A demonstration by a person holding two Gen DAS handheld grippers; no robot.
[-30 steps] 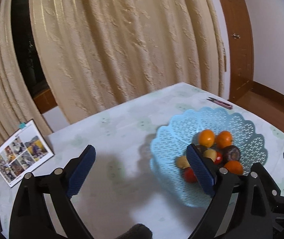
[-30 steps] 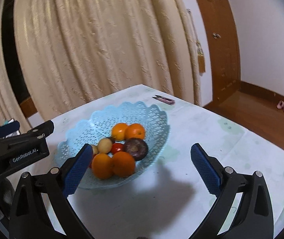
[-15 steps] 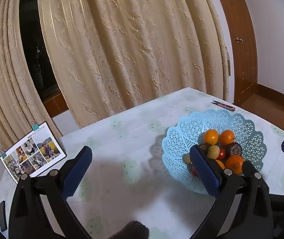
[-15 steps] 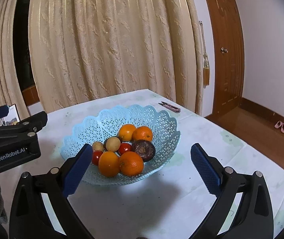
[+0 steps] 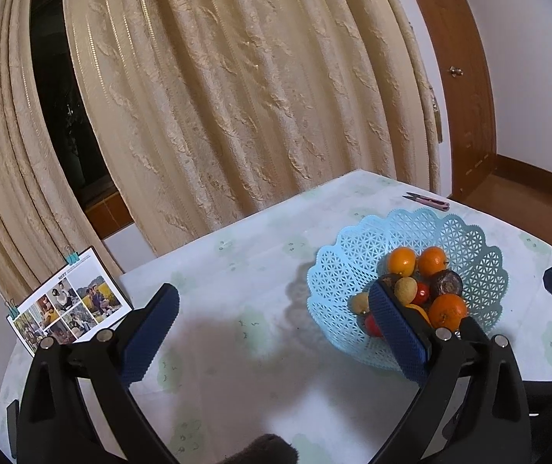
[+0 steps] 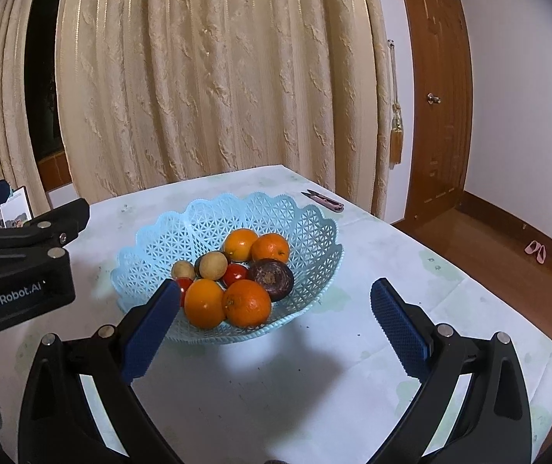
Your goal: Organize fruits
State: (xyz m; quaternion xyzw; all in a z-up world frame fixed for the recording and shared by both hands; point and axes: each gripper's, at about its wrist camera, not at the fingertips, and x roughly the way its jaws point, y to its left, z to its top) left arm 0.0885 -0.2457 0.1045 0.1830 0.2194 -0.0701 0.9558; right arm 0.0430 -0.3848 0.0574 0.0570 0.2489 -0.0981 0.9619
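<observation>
Left gripper (image 5: 274, 332) jaws wide apart, nothing between them, held above the table (image 5: 237, 348). Right gripper (image 6: 276, 323) same: jaws wide, nothing held, above the table's near side, just in front of the basket (image 6: 237, 212).

Blue lattice basket sits on the table toward its far right corner, upright. All fruit is inside it:
- two oranges at the front, touching each other: one (image 6: 203, 302) on the left, one (image 6: 247, 302) on the right
- two more oranges at the back, side by side: (image 6: 240, 244) and (image 6: 270, 246)
- dark purple fruit (image 6: 271, 277) right of centre, resting against the front right orange
- two small tan fruits (image 6: 213, 265) and (image 6: 183, 270) on the left side
- red tomato (image 6: 235, 273) in the middle; a second red one (image 6: 184, 282) is partly hidden behind the right gripper's left finger

In the left wrist view the left gripper's right finger (image 5: 397, 330) overlaps the basket's near left rim; can't tell if it touches.

Other items: small pink snips (image 6: 324, 202) on the table near the far right corner, apart from the basket. Photo calendar (image 5: 68, 304) standing at the table's far left edge, clipped at the top. Curtain (image 6: 214, 77) behind the table, wooden door (image 6: 436, 108) to the right.
</observation>
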